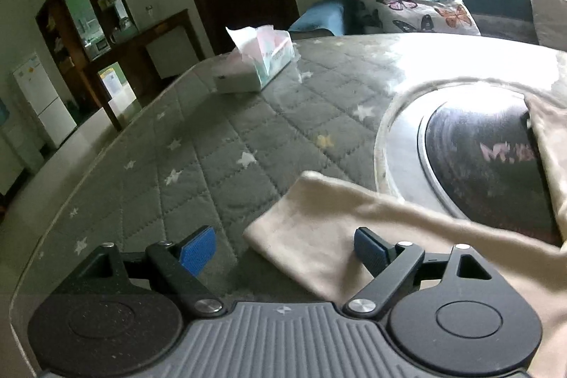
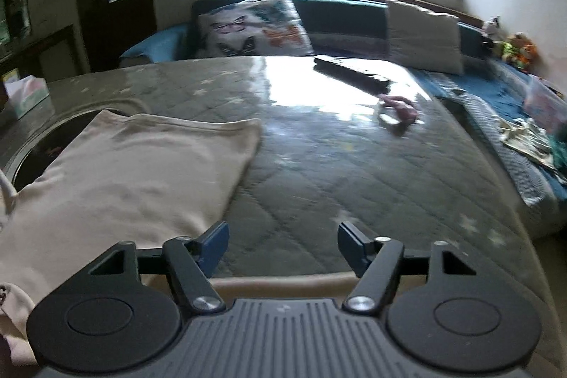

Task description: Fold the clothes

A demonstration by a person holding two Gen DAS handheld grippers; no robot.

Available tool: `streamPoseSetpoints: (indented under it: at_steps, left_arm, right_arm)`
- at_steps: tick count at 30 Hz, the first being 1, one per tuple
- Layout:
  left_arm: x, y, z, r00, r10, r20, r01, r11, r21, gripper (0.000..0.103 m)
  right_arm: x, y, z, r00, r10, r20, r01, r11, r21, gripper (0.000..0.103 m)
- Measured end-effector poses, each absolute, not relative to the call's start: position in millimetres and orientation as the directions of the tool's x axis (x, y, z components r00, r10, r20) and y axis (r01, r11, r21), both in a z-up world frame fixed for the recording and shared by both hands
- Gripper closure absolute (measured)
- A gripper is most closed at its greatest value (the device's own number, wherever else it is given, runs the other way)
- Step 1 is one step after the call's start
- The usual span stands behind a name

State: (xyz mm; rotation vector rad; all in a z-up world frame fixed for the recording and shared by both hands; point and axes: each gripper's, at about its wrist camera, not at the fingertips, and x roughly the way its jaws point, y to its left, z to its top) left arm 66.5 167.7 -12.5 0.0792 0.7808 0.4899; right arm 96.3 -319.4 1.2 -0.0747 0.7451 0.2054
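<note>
A cream garment (image 1: 336, 222) lies on a table with a grey quilted star-print cover under glass (image 1: 219, 144). In the left wrist view one sleeve end lies flat between the fingers of my left gripper (image 1: 285, 248), which is open and empty just above it. In the right wrist view the garment (image 2: 134, 165) spreads flat at the left, partly over a dark round inset (image 2: 46, 137). My right gripper (image 2: 283, 245) is open and empty, low over the table to the right of the garment's edge.
A tissue box (image 1: 258, 62) stands at the table's far left. A dark remote (image 2: 351, 69) and a pink item (image 2: 397, 112) lie at the far right. A sofa with a butterfly cushion (image 2: 255, 27) is behind. The round inset also shows in the left wrist view (image 1: 478, 147).
</note>
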Motion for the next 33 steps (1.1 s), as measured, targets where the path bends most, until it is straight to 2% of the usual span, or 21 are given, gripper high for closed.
streamPoseSetpoints:
  at_steps: [7,13,16,19,21,23,24,26,27,29,33]
  left_arm:
    - [103.4,120.0,5.6,0.717,0.275,-0.640,-0.221,0.961,0.165,0.017]
    - [148.7,75.0,2.2,0.754,0.117,-0.646,-0.045,0.991,0.127,0.024]
    - [170.5,58.1,-4.3,0.750,0.071,-0.657,0.010,0.993,0.120,0.029]
    - [190.2,46.5,-13.2,0.739,0.040,-0.673,0.048,0.993,0.111,0.030]
    - [201.8,42.2,-18.5,0.733,0.040,-0.679,0.056,0.991,0.119,0.035]
    - [210.2,40.2,-23.1,0.728,0.033,-0.685,0.063,0.992,0.114,0.049]
    - [214.3,39.1,-24.9,0.725,0.029,-0.688,0.065,0.992,0.111,0.053]
    - [218.7,38.7,-27.6,0.723,0.015,-0.690,0.078,0.992,0.104,0.070]
    - [220.8,38.5,-28.7,0.722,0.008,-0.692,0.086,0.991,0.101,0.075]
    - [224.9,38.1,-30.3,0.721,-0.009,-0.693,0.102,0.990,0.093,0.093]
    - [234.9,35.7,-30.5,0.733,0.007,-0.680,0.095,0.989,0.112,0.099]
  right_arm:
    - [133.0,-299.8,-8.2,0.685,0.204,-0.699,-0.248,0.968,0.040,0.055]
    - [171.2,-291.3,-14.2,0.661,0.232,-0.713,-0.255,0.964,0.077,0.068]
    - [188.5,-287.8,-18.7,0.649,0.238,-0.722,-0.253,0.963,0.089,0.074]
    - [200.2,-283.1,-21.8,0.645,0.238,-0.726,-0.259,0.962,0.085,0.085]
    - [205.7,-280.8,-21.5,0.645,0.241,-0.725,-0.266,0.960,0.083,0.090]
    - [210.4,-278.9,-21.4,0.646,0.241,-0.724,-0.269,0.960,0.080,0.098]
    - [212.8,-278.0,-21.5,0.648,0.239,-0.724,-0.270,0.960,0.076,0.099]
    - [216.9,-275.7,-22.0,0.650,0.237,-0.722,-0.274,0.959,0.068,0.099]
    - [219.0,-275.0,-22.2,0.651,0.237,-0.721,-0.276,0.959,0.065,0.099]
    - [224.1,-273.1,-22.6,0.654,0.236,-0.719,-0.281,0.958,0.058,0.099]
    - [234.7,-268.2,-24.0,0.663,0.228,-0.713,-0.287,0.957,0.040,0.100]
